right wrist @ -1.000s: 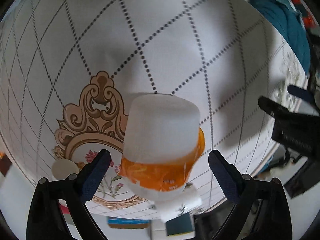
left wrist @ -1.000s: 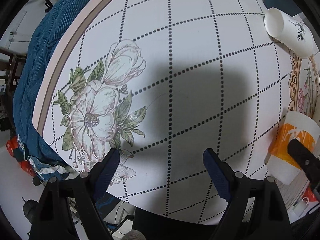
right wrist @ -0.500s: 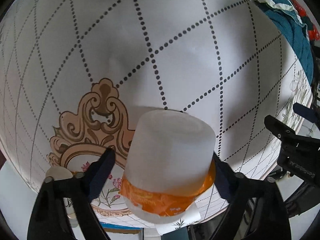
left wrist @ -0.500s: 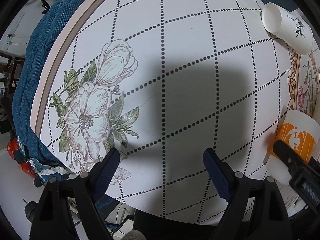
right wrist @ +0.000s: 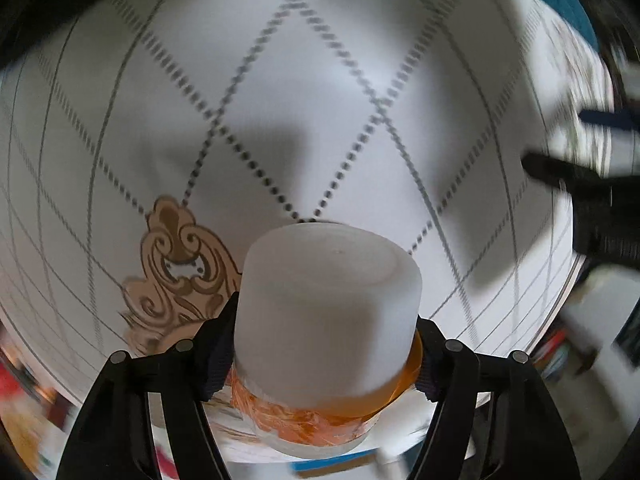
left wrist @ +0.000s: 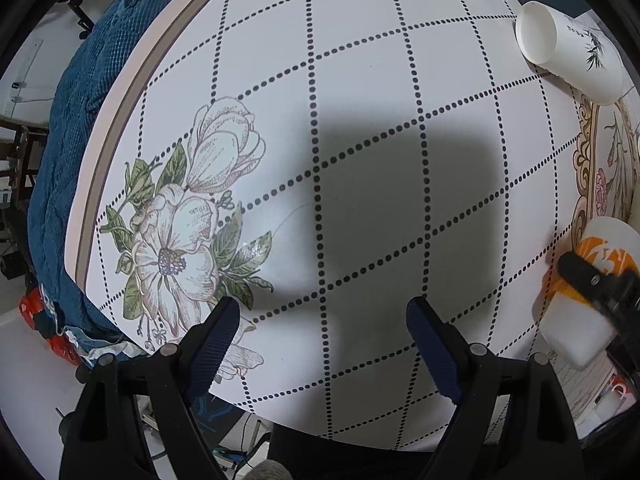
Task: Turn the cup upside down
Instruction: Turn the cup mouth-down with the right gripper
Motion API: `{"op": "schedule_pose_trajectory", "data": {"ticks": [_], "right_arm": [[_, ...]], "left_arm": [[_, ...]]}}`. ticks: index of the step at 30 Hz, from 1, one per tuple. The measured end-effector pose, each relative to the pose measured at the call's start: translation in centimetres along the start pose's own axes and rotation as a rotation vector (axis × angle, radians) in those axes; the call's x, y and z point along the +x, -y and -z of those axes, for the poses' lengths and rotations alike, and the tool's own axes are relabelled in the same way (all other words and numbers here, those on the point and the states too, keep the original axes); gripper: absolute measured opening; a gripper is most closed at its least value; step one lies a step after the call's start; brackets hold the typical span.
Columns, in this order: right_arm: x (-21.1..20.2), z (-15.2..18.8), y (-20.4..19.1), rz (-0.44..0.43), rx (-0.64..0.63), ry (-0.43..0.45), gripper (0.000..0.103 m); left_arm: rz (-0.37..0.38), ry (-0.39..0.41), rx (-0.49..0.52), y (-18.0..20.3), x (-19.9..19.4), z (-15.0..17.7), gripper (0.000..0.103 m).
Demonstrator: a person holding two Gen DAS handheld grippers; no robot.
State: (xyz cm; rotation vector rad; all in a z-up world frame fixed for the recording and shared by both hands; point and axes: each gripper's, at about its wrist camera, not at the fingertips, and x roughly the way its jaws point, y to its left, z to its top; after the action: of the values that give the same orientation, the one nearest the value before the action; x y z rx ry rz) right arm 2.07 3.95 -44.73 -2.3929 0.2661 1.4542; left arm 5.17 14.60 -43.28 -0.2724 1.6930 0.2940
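Observation:
A frosted white cup with an orange band (right wrist: 328,320) sits between the fingers of my right gripper (right wrist: 320,354), which is shut on its sides near the orange band; its closed base points away from the camera. The same cup (left wrist: 592,280) shows at the right edge of the left wrist view, with a right finger (left wrist: 580,276) across it. My left gripper (left wrist: 322,340) is open and empty above the white dotted tablecloth (left wrist: 360,120).
A white paper cup with a leaf print (left wrist: 568,52) lies on its side at the far right. A blue quilted cloth (left wrist: 80,120) hangs past the table's left edge. A flower print (left wrist: 180,232) and an ornate gold frame print (right wrist: 176,260) mark the cloth.
My right gripper has closed its fingers onto the orange-banded cup and moved in around it; the right wrist view is blurred by motion. My left gripper has stayed open and nearly still.

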Motion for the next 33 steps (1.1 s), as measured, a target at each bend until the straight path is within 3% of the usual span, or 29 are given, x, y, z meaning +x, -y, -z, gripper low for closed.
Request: {"op": "schedule_pose_trajectory", "data": {"ticks": [8, 14, 19, 24, 27, 33], "right_arm": [[0.8, 2.0, 5.6, -0.238, 0.48, -0.032, 0.074], [2.5, 5.2, 8.2, -0.426, 0.847, -0.073, 0.074], [4.3, 9.3, 9.5, -0.634, 1.229, -0.11, 0.074], [6.3, 13.2, 8.9, -0.82, 1.538, -0.133, 0.074], [7.7, 15.9, 6.1, -0.93, 1.683, -0.138, 0.074], [9.7, 18.8, 3.3, -1.096, 1.903, -0.162, 0.074]], "left_arm": [[-0.007, 0.009, 0.04, -0.3, -1.5, -2.2, 0.085], [-0.025, 0.025, 0.129, 1.8, -2.8, -4.0, 0.085], [-0.038, 0.046, 0.208, 3.8, -3.5, -5.2, 0.085], [-0.037, 0.054, 0.245, 5.7, -3.9, -6.2, 0.085], [-0.04, 0.057, 0.264, 6.6, -4.2, -6.3, 0.085], [-0.051, 0.058, 0.3, 8.2, -4.1, -5.8, 0.085]]}}
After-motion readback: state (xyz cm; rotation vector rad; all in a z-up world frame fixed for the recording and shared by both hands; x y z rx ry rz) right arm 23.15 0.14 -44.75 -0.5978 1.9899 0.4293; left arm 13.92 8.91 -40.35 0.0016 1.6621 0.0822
